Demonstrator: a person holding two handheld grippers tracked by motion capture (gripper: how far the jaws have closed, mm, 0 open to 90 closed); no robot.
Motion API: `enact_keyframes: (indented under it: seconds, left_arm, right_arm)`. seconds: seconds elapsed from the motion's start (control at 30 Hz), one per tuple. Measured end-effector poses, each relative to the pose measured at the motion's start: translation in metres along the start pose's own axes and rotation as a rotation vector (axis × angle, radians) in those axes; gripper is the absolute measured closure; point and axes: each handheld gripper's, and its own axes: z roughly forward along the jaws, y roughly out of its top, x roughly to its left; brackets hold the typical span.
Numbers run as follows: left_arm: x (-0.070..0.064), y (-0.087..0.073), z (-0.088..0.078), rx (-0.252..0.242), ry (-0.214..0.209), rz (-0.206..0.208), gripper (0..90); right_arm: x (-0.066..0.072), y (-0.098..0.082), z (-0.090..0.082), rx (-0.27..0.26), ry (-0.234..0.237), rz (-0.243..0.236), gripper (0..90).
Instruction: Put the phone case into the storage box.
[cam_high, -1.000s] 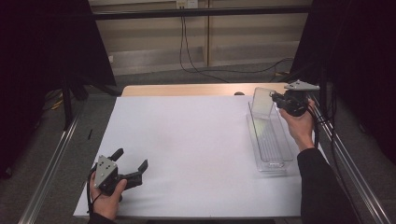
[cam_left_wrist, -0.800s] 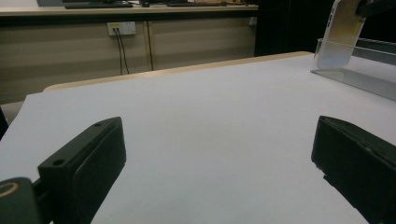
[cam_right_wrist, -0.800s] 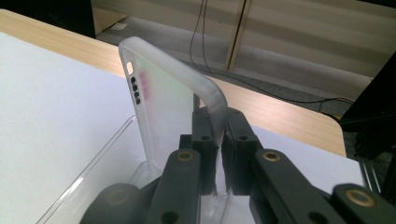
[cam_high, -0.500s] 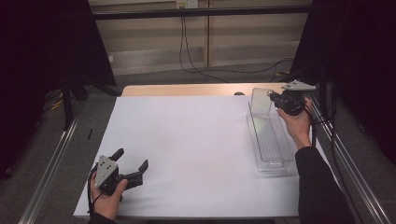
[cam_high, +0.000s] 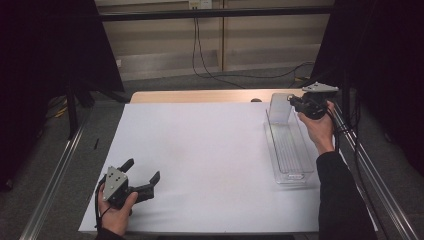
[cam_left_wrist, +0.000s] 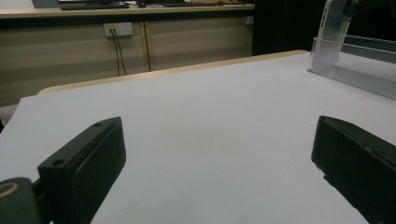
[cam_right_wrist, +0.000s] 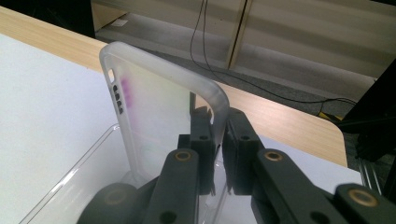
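Observation:
A frosted translucent phone case (cam_high: 280, 106) stands upright at the far end of a long clear plastic tray (cam_high: 295, 176) on the right of the white table sheet. My right gripper (cam_high: 293, 102) is shut on the case's right edge; in the right gripper view the jaws pinch the rim of the case (cam_right_wrist: 154, 121) just below its rounded top corner, at the gripper (cam_right_wrist: 218, 135). My left gripper (cam_high: 142, 170) rests open and empty near the front left corner. From the left gripper (cam_left_wrist: 219, 154) the case (cam_left_wrist: 329, 32) shows far off at the upper right.
A white sheet (cam_high: 200, 150) covers the wooden table (cam_high: 200, 96), whose bare strip shows at the far edge. Metal rails (cam_high: 55, 170) run along both sides. Cables (cam_high: 210, 60) hang down the back wall onto the floor.
The right gripper and the case have shifted only slightly at the tray's far end. The left gripper has stayed where it was.

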Motion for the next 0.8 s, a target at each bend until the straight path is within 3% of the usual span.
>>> enact_keyframes:
  seconds: [0.8]
  left_arm:
    - [0.0007, -0.0004, 0.0009, 0.003, 0.006, 0.002, 3.1]
  right_arm:
    - [-0.0040, -0.0014, 0.0062, -0.006, -0.027, 0.058, 81.4]
